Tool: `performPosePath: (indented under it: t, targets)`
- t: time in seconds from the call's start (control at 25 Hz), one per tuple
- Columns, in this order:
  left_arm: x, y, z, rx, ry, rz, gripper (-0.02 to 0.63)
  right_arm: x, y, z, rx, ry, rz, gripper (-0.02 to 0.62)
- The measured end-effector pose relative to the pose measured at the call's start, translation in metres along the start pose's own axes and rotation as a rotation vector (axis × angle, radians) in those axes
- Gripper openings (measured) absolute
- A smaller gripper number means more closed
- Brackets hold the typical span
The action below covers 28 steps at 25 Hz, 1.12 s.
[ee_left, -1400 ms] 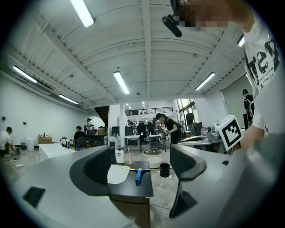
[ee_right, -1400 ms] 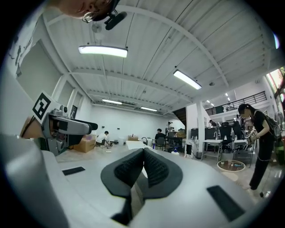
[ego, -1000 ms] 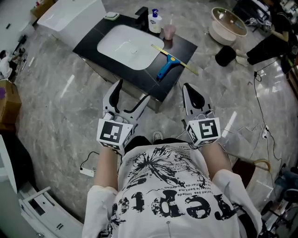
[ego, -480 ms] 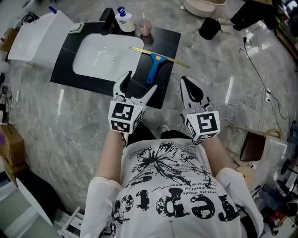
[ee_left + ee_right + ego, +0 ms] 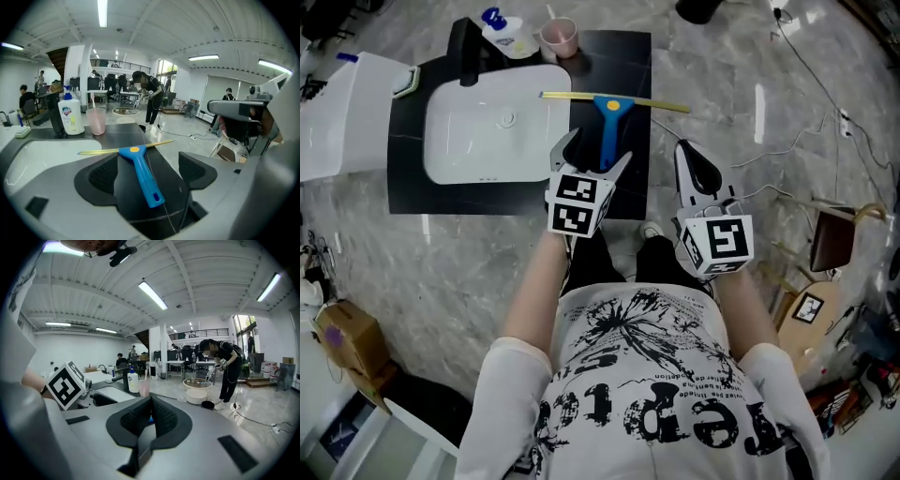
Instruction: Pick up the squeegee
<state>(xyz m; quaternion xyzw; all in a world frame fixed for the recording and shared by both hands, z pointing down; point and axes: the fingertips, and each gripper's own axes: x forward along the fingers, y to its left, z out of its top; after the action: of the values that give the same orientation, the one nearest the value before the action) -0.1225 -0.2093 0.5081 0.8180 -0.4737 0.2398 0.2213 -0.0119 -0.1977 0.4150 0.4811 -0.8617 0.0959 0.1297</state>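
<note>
The squeegee [image 5: 608, 124] lies on the black counter [image 5: 633, 66], right of the sink. Its blue handle points toward me and its yellow blade [image 5: 581, 97] lies crosswise at the far end. My left gripper [image 5: 595, 156] is open, and its two jaws stand on either side of the near end of the handle without closing on it. In the left gripper view the handle [image 5: 143, 176] lies between the pads of the left gripper [image 5: 150, 174]. My right gripper [image 5: 686, 155] is shut and empty, held off the counter's right edge over the floor; the right gripper [image 5: 151, 420] shows its pads pressed together.
A white sink basin [image 5: 487, 131] fills the counter's left part. A black faucet [image 5: 467, 45], a soap bottle [image 5: 508, 33] and a pink cup [image 5: 559, 37] stand behind it. Cables [image 5: 787, 141] trail over the marble floor at the right.
The counter has come closer and squarer to me. My left gripper has moved forward until its open jaws flank the squeegee handle. The right gripper stays shut beside it.
</note>
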Motion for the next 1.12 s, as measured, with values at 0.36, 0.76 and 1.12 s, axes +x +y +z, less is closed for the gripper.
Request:
performPosePath:
  t: [0.36, 0.76, 1.12]
  targets:
    - [0.070, 0.018, -0.036, -0.056, 0.163, -0.020, 0.396, 0.035, -0.024, -0.031, 0.040, 0.068, -0.076, 0.015]
    - [0.099, 0.033, -0.060, -0.070, 0.274, 0.127, 0.306, 0.040, -0.041, -0.052, 0.068, 0.096, -0.090, 0.015]
    - [0.096, 0.043, -0.056, -0.113, 0.272, 0.213, 0.149, 0.030, -0.056, -0.052, 0.074, 0.110, -0.098, 0.015]
